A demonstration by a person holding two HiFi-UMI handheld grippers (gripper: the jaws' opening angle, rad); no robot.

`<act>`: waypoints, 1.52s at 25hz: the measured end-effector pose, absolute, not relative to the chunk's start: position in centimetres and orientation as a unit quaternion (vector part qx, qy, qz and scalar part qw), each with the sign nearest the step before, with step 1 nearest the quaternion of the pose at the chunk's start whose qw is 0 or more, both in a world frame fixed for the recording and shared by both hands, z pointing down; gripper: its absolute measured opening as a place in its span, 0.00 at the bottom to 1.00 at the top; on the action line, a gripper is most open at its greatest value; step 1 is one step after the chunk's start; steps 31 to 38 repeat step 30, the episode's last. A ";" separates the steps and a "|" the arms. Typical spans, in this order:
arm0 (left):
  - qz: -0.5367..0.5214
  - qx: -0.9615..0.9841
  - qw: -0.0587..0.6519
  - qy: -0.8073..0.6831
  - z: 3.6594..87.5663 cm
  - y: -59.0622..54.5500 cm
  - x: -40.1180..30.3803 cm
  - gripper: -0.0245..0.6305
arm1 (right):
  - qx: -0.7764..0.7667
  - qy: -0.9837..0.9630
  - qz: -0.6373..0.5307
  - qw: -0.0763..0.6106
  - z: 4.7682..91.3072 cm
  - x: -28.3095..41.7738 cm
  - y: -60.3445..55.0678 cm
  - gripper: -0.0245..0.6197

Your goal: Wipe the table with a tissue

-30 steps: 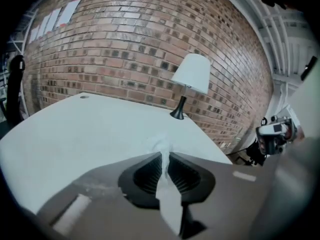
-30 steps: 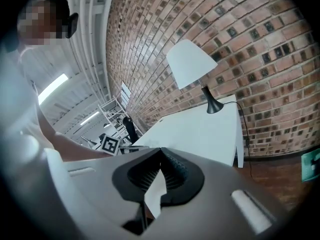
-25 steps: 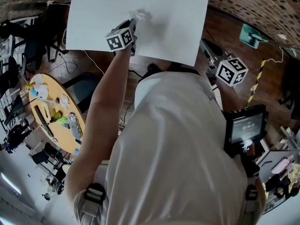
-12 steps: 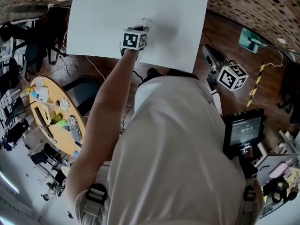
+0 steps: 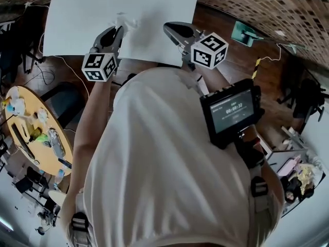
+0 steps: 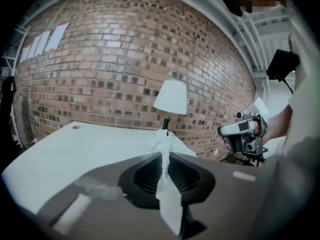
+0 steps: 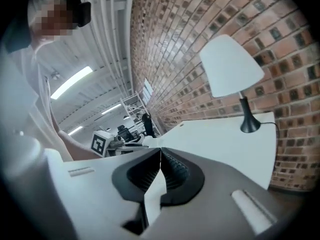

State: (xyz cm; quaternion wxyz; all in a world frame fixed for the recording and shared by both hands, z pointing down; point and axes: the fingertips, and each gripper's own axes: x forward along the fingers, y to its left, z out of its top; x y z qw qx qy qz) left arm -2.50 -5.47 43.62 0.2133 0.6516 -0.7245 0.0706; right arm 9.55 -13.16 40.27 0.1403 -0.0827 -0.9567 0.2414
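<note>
While poised at the near edge of the white counter (image 5: 77, 14), toward the upper left of the head view, clamps a crumpled white tissue (image 5: 126, 20) in the fingers of the left gripper (image 5: 119, 29), closed almost fully onto it. Seen along those fingers in the left gripper view: tissue pinched between the ribbed pads, poking up past the tips and trailing down behind them toward the bottom of the frame. Cannot tell whether touching the counter surface. Just to the right, near the top centre of the head view, holds the right gripper (image 5: 167, 27) over the same near edge, fingers pressed together tip to tip, close to the tissue but apart from it. Farther back, at the upper right of the right gripper view, a white-shaded lamp (image 7: 231, 66) on a dark stem, standing on the counter before a brick wall (image 6: 115, 59).
</note>
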 end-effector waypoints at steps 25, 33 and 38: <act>-0.065 0.611 0.180 -0.768 38.6 8.2 -6.4 0.11 | -0.215 -0.952 0.180 0.123 34.8 0.7 -0.5 0.05; -0.060 0.621 0.179 -0.761 38.4 7.3 -6.4 0.11 | -0.207 -0.953 0.181 0.129 35.0 0.7 -0.8 0.05; -0.060 0.621 0.179 -0.761 38.4 7.3 -6.4 0.11 | -0.207 -0.953 0.181 0.129 35.0 0.7 -0.8 0.05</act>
